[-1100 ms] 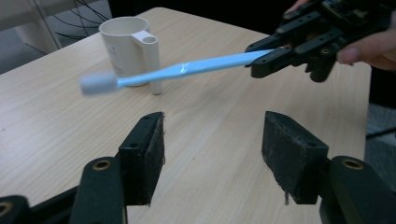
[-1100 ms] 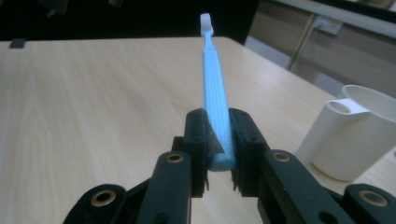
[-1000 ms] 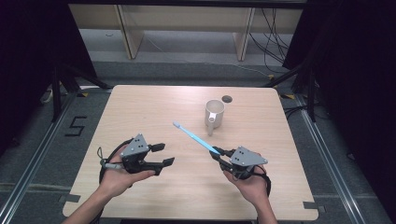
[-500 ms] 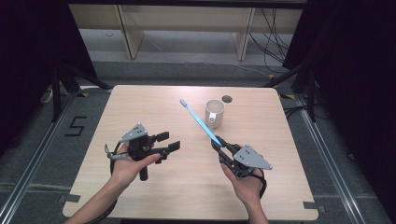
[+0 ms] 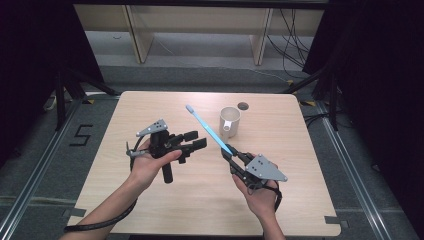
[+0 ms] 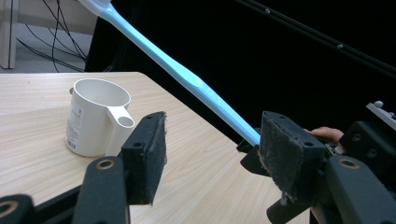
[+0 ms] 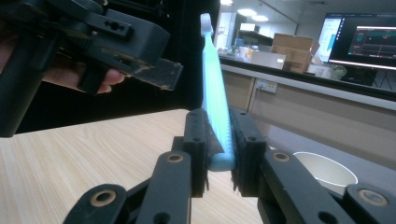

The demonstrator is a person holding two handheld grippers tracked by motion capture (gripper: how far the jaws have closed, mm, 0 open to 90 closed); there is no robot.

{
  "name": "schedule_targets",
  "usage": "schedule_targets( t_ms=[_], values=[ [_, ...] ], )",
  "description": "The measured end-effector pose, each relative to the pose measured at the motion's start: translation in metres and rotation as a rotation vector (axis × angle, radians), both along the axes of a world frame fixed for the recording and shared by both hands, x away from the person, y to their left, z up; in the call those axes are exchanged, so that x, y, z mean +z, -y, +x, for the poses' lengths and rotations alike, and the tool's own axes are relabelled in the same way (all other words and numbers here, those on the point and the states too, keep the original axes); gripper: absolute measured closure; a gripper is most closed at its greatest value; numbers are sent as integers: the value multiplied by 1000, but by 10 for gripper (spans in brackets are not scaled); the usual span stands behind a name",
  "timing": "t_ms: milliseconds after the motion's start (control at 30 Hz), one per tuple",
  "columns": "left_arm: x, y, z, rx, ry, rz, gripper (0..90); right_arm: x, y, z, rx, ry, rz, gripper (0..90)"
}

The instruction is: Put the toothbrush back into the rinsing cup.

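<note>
Light wooden bench (image 5: 165, 205) with rounded corners, seen from above; small dark round hole (image 5: 243, 106) near its far edge.

Right gripper (image 5: 233, 155) held over the near right part of the bench, jaws clamped on the lower end of a long, slim, pale blue plastic toothbrush (image 5: 207, 129). Handle rising from the jaws and slanting away toward the far left, white head uppermost, clear of the bench. In the right gripper view, toothbrush (image 7: 215, 93) pinched between the two black pads, its blunt end just below them.

White plastic cup (image 5: 229, 122) with a tab handle bearing a round hole, upright on the bench, just right of the toothbrush shaft and apart from it. In the left gripper view, cup (image 6: 95, 116) standing open-mouthed, handle turned toward the camera; printing on its side too small to read.

Left gripper (image 5: 196, 142) held above the near left part of the bench, pointing level toward the right gripper, jaws apart with nothing between the pads; jaws just now closing somewhat. In the left gripper view, left gripper (image 6: 212, 154) framing the lower shaft of the toothbrush (image 6: 187, 77), apparently some way behind the pads rather than between them. Left gripper (image 7: 159, 74) also visible at upper left of the right gripper view, just beside the toothbrush shaft, not touching.
</note>
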State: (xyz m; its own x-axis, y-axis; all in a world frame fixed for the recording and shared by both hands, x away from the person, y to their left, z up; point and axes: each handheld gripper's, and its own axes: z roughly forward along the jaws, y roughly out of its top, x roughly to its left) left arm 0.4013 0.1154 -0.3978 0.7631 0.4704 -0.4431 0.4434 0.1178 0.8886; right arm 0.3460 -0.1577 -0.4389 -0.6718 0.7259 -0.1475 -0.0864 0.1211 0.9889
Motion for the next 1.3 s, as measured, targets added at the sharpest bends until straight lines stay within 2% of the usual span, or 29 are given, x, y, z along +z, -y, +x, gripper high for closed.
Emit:
schedule_targets(
  t_ms=[33, 100, 233, 467, 567, 633, 700, 767, 800, 833, 1100, 1133, 1167, 1300],
  values=[
    [0, 1, 1, -1, -5, -9, 412, 0, 0, -1, 5, -14, 1, 790],
    [0, 3, 3, -5, -20, -28, 417, 1, 0, 0, 6, -5, 0, 790],
    [2, 6, 7, -6, -11, -44, 429, 1, -1, -1, 12, 0, 8, 790],
    [0, 9, 13, -5, -43, -86, 475, 1, -2, 0, 9, 4, 13, 790],
    [-1, 10, 13, -4, -43, -81, 490, 0, -2, 1, 16, 11, 5, 790],
    [-4, 11, 14, -10, -53, -89, 500, -1, -5, -2, 22, -40, 20, 790],
    [-4, 11, 14, -9, -59, -94, 514, -1, -5, -2, 21, -29, 27, 790],
    [-4, 12, 15, -13, -59, -103, 523, 1, -3, 0, 20, 2, 2, 790],
    [-4, 12, 15, -13, -59, -105, 525, 1, -4, 0, 12, 11, 12, 790],
    [-4, 12, 15, -13, -59, -105, 527, 0, -5, -2, 22, -15, 27, 790],
    [-5, 15, 18, -19, -76, -145, 556, 0, -6, -1, 27, -11, 33, 790],
    [-5, 15, 17, -20, -80, -151, 564, 0, -6, -1, 28, -12, 35, 790],
    [-5, 16, 17, -24, -81, -157, 574, 1, -5, 0, 22, 6, 14, 790],
    [-4, 17, 17, -22, -68, -161, 639, 1, -5, -1, 27, 4, 15, 790]
  ],
)
